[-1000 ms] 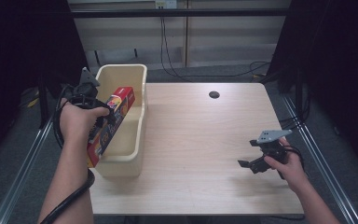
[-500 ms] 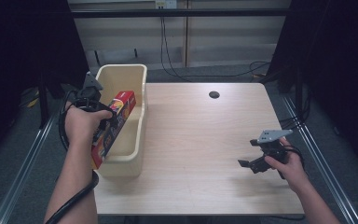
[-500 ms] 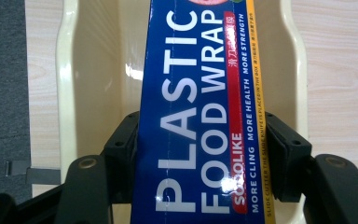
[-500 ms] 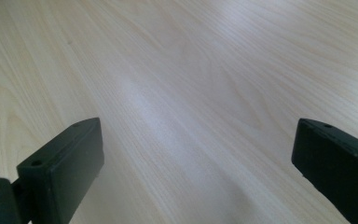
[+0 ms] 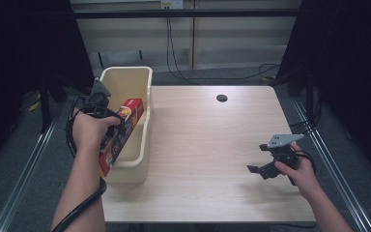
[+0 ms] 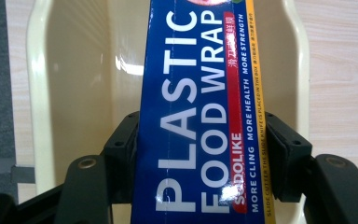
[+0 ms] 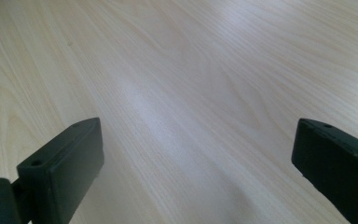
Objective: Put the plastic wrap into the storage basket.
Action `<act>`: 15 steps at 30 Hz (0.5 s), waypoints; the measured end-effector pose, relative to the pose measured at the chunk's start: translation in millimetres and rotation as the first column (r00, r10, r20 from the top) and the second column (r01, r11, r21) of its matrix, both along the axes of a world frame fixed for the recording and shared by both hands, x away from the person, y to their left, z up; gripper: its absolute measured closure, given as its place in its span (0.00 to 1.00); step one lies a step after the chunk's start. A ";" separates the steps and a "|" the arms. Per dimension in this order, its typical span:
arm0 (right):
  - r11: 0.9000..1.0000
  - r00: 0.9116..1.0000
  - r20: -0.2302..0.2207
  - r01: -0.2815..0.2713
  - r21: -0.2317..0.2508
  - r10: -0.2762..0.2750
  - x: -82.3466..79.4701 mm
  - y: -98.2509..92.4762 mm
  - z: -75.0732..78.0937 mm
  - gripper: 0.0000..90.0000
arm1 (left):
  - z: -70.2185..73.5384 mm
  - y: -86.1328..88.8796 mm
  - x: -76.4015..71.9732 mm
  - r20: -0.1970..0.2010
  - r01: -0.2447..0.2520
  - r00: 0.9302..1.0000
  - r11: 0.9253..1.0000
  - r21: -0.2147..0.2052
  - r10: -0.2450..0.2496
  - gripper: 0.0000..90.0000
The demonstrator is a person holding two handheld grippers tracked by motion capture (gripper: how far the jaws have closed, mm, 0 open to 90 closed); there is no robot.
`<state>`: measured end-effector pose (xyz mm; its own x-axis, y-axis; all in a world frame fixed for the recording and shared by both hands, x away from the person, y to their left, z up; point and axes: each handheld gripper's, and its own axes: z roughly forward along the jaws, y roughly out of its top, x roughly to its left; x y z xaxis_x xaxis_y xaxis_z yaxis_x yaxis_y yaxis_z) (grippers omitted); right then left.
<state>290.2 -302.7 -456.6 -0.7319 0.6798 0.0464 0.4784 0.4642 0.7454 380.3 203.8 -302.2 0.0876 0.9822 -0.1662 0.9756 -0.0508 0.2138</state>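
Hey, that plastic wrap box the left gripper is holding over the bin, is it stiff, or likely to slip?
The plastic wrap box probably stays stiff: its edges look straight between the pads. Its glossy faces may slip. Long and narrow, it would likely tip if stood upright.

One fixed overhead cam, two cams riding the grippers.
High view looked forward and down over the whole counter point(image 5: 207, 145). Left gripper view sat close, facing down into the cream bin point(image 6: 42, 93), shared with the high view point(image 5: 125, 77). Right gripper view skimmed low and close over bare counter, also shared.
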 end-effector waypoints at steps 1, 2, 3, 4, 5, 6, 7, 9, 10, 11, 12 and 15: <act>1.000 1.000 0.001 0.001 -0.002 -0.001 0.0 0.1 0.0 0.02 | -0.7 -0.2 0.0 -0.002 0.001 1.000 1.000 0.007 -0.001 0.44; 1.000 1.000 -0.001 0.001 -0.002 -0.001 -0.2 0.2 0.1 0.02 | -1.5 -0.4 -0.3 -0.007 -0.001 1.000 1.000 0.009 0.001 0.44; 1.000 1.000 -0.002 -0.001 -0.001 0.001 -0.1 0.4 0.0 0.02 | -3.1 -0.6 -0.6 -0.006 -0.004 1.000 1.000 0.012 0.004 0.44; 1.000 1.000 -0.003 -0.004 0.000 0.004 -0.1 0.5 0.1 0.02 | -4.3 0.8 -0.5 -0.013 0.003 1.000 1.000 0.010 -0.003 0.44; 1.000 1.000 0.000 0.000 -0.002 0.000 -0.2 0.5 0.2 0.02 | -5.0 0.6 -0.7 -0.019 -0.002 1.000 1.000 0.001 0.002 0.44; 1.000 1.000 0.000 0.000 0.000 0.000 0.0 0.4 0.2 0.02 | -6.3 0.7 -0.8 -0.017 -0.005 1.000 1.000 0.003 0.005 0.44; 1.000 1.000 0.000 0.001 0.000 -0.001 0.2 0.3 0.1 0.02 | -7.2 0.7 -0.7 -0.022 -0.005 1.000 1.000 0.005 0.005 0.44; 1.000 1.000 0.000 0.001 0.000 -0.001 0.3 0.3 0.1 0.02 | -9.3 0.2 -0.2 -0.019 -0.003 1.000 1.000 0.014 0.003 0.44; 1.000 1.000 -0.002 0.001 0.000 -0.001 0.3 0.3 0.0 0.02 | -9.9 0.0 -0.2 -0.020 -0.003 1.000 1.000 0.014 0.003 0.44; 1.000 1.000 -0.003 0.001 0.001 -0.001 0.3 0.5 0.0 0.02 | -10.9 -0.1 -0.1 -0.017 -0.002 1.000 1.000 0.013 0.003 0.44; 1.000 1.000 -0.005 -0.002 0.004 0.002 0.3 0.6 0.0 0.02 | -11.3 0.3 0.1 -0.017 0.004 1.000 1.000 0.015 -0.003 0.44; 1.000 1.000 0.000 0.000 0.001 0.000 0.6 0.4 0.0 0.02 | -13.9 0.0 0.0 -0.027 -0.001 1.000 1.000 0.004 0.002 0.44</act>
